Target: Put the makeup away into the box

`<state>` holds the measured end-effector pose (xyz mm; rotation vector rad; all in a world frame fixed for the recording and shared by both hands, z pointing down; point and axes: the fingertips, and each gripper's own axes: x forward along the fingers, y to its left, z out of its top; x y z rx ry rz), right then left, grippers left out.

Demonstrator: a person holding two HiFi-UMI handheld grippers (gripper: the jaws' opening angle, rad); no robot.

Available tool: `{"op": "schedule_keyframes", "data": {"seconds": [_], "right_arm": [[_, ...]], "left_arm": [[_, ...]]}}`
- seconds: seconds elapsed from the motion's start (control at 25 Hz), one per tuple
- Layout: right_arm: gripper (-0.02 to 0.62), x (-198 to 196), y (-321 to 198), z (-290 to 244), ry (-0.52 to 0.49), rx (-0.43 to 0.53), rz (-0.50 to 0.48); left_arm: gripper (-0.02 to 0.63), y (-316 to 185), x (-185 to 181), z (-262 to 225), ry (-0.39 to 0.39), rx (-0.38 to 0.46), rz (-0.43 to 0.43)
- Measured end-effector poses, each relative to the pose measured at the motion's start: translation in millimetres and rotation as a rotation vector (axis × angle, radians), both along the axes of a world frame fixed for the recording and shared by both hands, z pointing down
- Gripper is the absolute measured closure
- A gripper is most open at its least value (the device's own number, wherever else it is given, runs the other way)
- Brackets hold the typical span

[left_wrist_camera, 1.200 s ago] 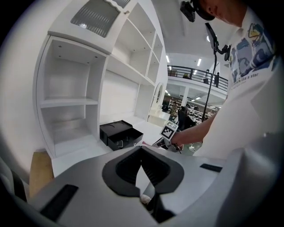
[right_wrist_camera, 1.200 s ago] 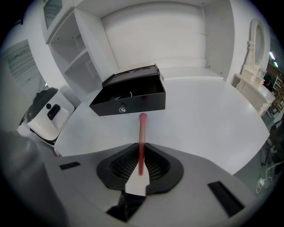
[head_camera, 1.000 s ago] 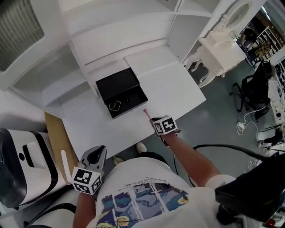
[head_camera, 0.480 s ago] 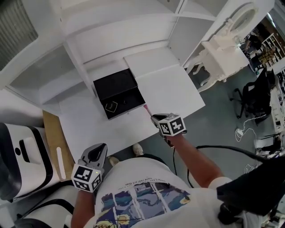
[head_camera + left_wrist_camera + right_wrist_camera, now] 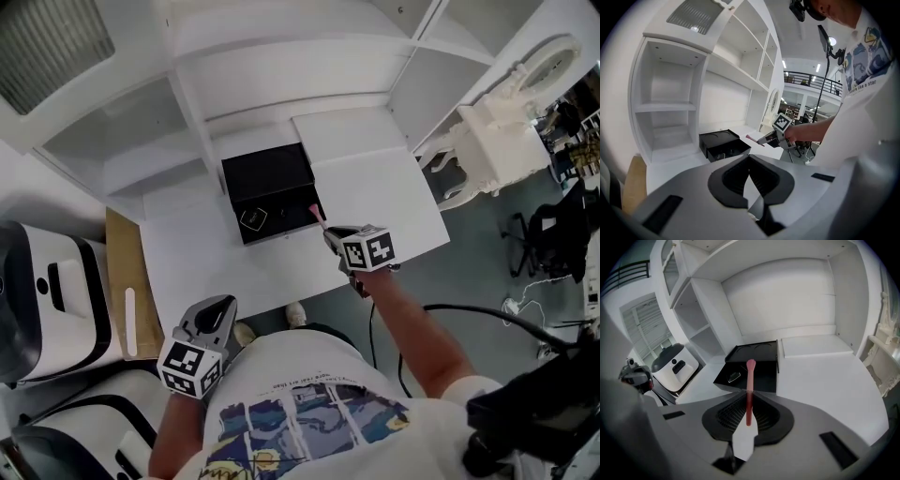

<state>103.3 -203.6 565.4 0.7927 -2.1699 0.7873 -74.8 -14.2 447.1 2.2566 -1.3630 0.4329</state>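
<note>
Right claw [image 5: 330,234] has come up and in toward the box [image 5: 267,173] over the last second, bringing the pink brush [image 5: 318,217] along. Earlier the brush tip was off the box's near corner; now it's right at the edge of the open part. Left claw [image 5: 218,305] has basically stayed put.

Head view: the black box sits on the white table [image 5: 394,202] just ahead of the right claw, open side nearest the tips and lid side beyond. The brush pokes out past the tips, and its head reaches the near right edge of the opening. The left claw hangs low by the person's body, well back from the box.

Left gripper view: the jaws meet at the tips with nothing between them, so it's closed and empty. The box and the right claw are out ahead of it, well apart from it.

Right gripper view: the jaws are pinched on the brush handle, and the head sticks straight out in front, lined up with the open compartment. A small dark item [image 5: 734,376] already lies in there, ahead and left of the tips.

My read: this is the carry step, nearly at the drop. Next it needs to go a bit further forward so the whole brush clears the front wall. Then it should dip and let go, ideally beside that small item and not on it.
</note>
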Motion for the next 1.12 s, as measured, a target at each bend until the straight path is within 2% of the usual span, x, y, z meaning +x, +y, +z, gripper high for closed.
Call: {"op": "schedule_keyframes", "data": {"seconds": [0.2, 0.68, 1.12], "right_arm": [[0.534, -18.2, -20.9, 17.1, -0.005, -0.051, 0.007], [0.534, -48.6, -59.4, 59.4, 0.164, -0.093, -0.067], [0.534, -59.8, -85.9, 86.9, 0.232, -0.155, -0.029]], "left_arm": [[0.592, 5.1, -8.7, 0.3, -0.002, -0.001, -0.051], [0.592, 21.1, -45.8, 1.4, 0.0, -0.003, -0.173], [0.592, 27.3, -70.3, -0.4, 0.001, 0.011, -0.23]]}}
